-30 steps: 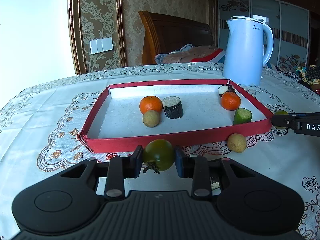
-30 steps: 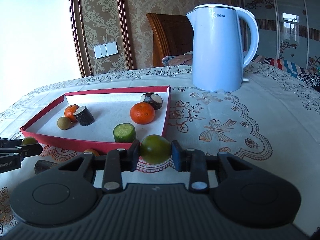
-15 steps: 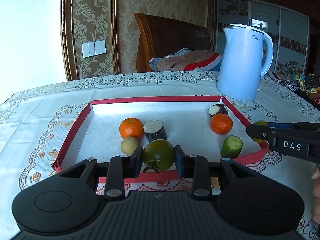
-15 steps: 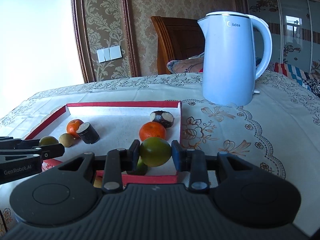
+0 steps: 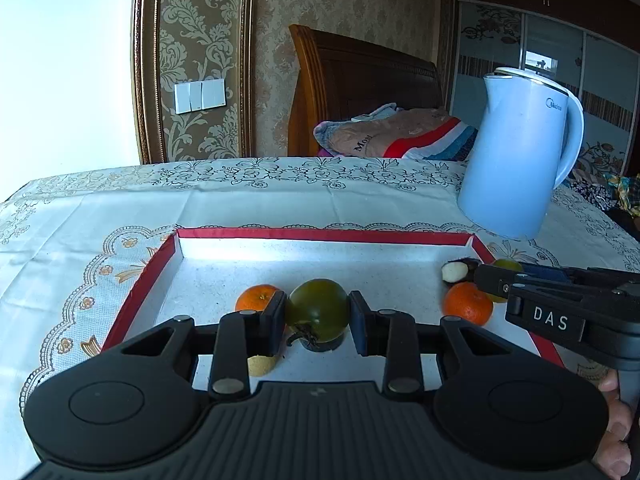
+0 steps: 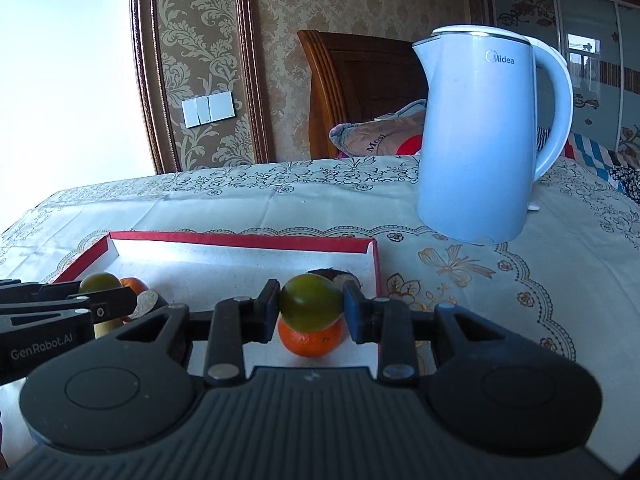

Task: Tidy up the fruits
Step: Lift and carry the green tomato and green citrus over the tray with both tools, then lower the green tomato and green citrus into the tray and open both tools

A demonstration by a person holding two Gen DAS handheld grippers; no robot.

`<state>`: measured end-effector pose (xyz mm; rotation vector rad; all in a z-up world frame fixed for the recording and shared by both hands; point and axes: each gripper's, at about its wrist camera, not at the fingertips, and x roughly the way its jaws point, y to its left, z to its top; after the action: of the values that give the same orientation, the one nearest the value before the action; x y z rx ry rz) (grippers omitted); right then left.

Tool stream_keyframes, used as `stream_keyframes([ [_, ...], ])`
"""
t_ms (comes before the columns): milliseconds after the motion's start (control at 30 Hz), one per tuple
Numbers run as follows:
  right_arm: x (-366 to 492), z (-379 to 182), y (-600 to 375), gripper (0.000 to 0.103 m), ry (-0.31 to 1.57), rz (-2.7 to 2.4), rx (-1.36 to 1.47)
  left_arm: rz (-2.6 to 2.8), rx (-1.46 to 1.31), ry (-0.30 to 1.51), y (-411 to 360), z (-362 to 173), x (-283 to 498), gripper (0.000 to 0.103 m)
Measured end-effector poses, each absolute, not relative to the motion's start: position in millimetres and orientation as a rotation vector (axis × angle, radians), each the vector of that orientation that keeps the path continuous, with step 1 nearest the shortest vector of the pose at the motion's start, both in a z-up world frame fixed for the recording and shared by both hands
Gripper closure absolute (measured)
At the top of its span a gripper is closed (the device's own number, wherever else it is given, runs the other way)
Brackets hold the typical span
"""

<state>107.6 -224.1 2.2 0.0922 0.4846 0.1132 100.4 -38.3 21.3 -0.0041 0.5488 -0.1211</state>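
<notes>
Hovering above the red tray (image 5: 152, 272), the left claw (image 5: 318, 316) is pinching a green tomato (image 5: 318, 310) and the right claw (image 6: 310, 308) a green fruit (image 6: 310, 302) — both poised, I'd guess, for setting down.

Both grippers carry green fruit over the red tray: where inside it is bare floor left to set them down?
Bare: the tray floor's far half, from the back wall forward to the left orange, and the middle stretch toward the right orange. Crowded: around each orange, under the left gripper and right gripper.
</notes>
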Motion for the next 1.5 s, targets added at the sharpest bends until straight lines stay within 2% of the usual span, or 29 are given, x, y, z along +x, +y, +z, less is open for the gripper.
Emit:
stream_keyframes([
  [400, 137.2, -5.5, -209.8, 0.071, 0.5, 0.109, 0.061, -0.072, -0.01, 0.561, -32.4, 14.4, 124.2, 0.071],
  [1500, 139.2, -8.3, -209.5, 0.07, 0.494, 0.106, 0.058, -0.032, -0.019, 0.566, -28.7, 9.5, 126.0, 0.07],
])
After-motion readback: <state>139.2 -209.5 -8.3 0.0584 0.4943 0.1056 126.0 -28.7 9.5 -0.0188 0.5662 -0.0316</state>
